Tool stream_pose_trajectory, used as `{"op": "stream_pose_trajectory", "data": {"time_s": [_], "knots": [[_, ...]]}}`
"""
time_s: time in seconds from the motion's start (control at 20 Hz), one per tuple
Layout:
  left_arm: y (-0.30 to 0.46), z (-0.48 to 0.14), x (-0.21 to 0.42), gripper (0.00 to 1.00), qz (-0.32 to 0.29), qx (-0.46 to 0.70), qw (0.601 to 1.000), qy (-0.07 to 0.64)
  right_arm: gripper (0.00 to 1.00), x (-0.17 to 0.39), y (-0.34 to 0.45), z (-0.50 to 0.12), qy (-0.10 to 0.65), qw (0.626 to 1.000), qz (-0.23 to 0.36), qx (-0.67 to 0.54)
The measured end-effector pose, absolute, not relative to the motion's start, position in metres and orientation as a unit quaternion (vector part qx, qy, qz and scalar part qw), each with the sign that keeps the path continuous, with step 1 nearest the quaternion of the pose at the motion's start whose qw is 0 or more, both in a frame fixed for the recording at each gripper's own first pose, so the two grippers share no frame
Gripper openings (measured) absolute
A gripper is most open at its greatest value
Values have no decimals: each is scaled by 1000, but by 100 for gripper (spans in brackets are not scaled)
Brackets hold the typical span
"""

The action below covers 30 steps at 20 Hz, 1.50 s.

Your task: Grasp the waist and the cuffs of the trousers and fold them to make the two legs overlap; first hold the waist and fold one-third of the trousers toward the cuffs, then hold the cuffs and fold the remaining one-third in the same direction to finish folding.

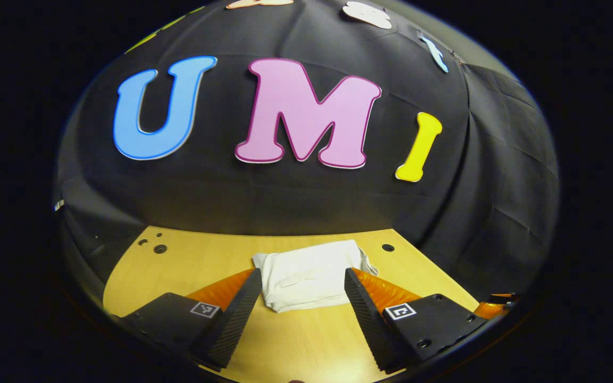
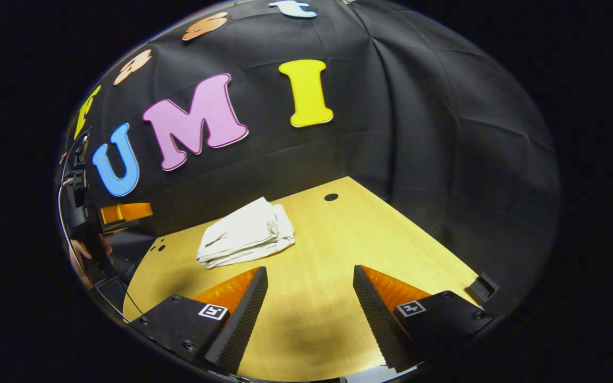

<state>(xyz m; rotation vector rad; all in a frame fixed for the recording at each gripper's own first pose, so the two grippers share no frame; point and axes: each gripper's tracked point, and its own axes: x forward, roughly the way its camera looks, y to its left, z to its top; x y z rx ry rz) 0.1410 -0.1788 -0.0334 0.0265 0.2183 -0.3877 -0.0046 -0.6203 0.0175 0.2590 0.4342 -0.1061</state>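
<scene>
The white trousers [image 1: 309, 274] lie folded into a compact bundle on the yellow wooden table [image 1: 285, 340]. In the left gripper view my left gripper [image 1: 303, 279] is open, raised off the table, its fingers framing the bundle without touching it. In the right gripper view the same trousers [image 2: 248, 234] rest to the left, beyond my right gripper [image 2: 311, 276], which is open with only bare table between its fingers. The left gripper [image 2: 117, 213] and the hand holding it appear at the far left edge of the right gripper view.
The table [image 2: 338, 239] has a round cable hole [image 2: 331, 197] near its back edge and small holes [image 1: 158, 248] at the back left. A small dark block [image 2: 481, 287] sits at the table's right edge. Black cloth walls close the back and sides.
</scene>
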Motion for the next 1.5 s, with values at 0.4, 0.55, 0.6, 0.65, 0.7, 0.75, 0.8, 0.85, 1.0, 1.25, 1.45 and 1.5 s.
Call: {"op": "stream_pose_trajectory", "data": {"time_s": [0.4, 0.55, 0.6, 0.65, 0.7, 0.75, 0.8, 0.85, 1.0, 1.25, 1.45, 1.5], "knots": [[-93, -94, -2, 97, -149, 9, 980, 134, 98, -69, -564, 36, 207, 974, -20, 91], [-78, -115, -34, 97, -157, 11, 976, 152, 98, -90, -545, 33, 213, 973, -6, 87], [-69, -118, -38, 97, -153, 19, 976, 151, 98, -97, -535, 30, 217, 972, 3, 89], [-66, -117, -39, 97, -149, 25, 977, 151, 98, -103, -526, 27, 223, 971, 11, 89], [-63, -116, -44, 97, -146, 24, 977, 152, 98, -109, -517, 24, 228, 970, 18, 87], [-62, -114, -50, 97, -141, 18, 978, 151, 98, -113, -509, 22, 231, 969, 25, 89], [-60, -111, -54, 97, -137, 8, 979, 149, 98, -117, -500, 20, 233, 968, 32, 92], [-60, -110, -60, 97, -133, -1, 980, 147, 98, -119, -493, 18, 236, 967, 36, 92], [-50, -110, -72, 97, -120, -15, 982, 147, 98, -130, -473, 13, 242, 965, 49, 89], [-32, -113, -86, 97, -109, -19, 983, 147, 98, -136, -456, 14, 231, 968, 56, 76], [-18, -119, -97, 97, -94, -16, 984, 150, 98, -141, -446, 10, 233, 968, 56, 77], [-13, -119, -100, 97, -84, -13, 985, 148, 98, -144, -442, 8, 234, 968, 58, 75]]}}
